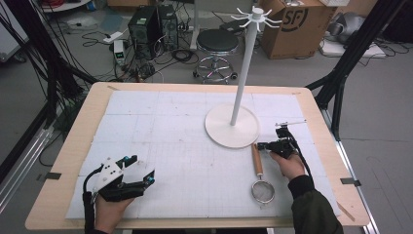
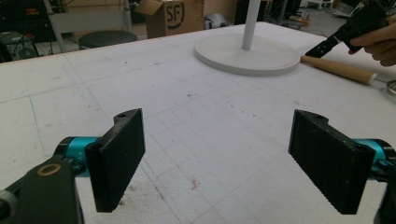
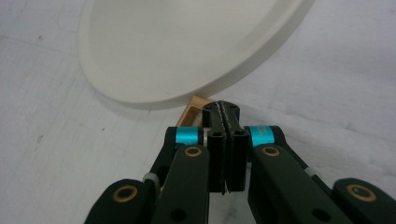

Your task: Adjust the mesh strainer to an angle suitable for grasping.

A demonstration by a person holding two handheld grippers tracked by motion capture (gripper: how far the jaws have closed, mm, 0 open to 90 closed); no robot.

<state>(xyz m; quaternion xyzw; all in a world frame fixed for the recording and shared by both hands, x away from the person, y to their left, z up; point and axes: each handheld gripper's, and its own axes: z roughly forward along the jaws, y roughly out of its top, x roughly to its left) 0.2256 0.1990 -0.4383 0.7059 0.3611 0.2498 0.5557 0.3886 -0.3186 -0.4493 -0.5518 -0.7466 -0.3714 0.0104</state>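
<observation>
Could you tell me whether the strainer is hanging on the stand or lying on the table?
Lying flat: the strainer rests on the table beside the stand.

The strainer [image 1: 263, 191] has a metal mesh bowl and a smooth wooden handle [image 1: 256, 159]. The stand's base [image 1: 231, 126] is matt white; the table [image 1: 73, 141] edge is pale wood under rough white covering.

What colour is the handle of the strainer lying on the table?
Light brown wood; the strainer's handle shows best in the high view.

strainer [image 1: 262, 183] on table [image 1: 68, 161] | rack base [image 1: 231, 126] just behind its handle
</observation>
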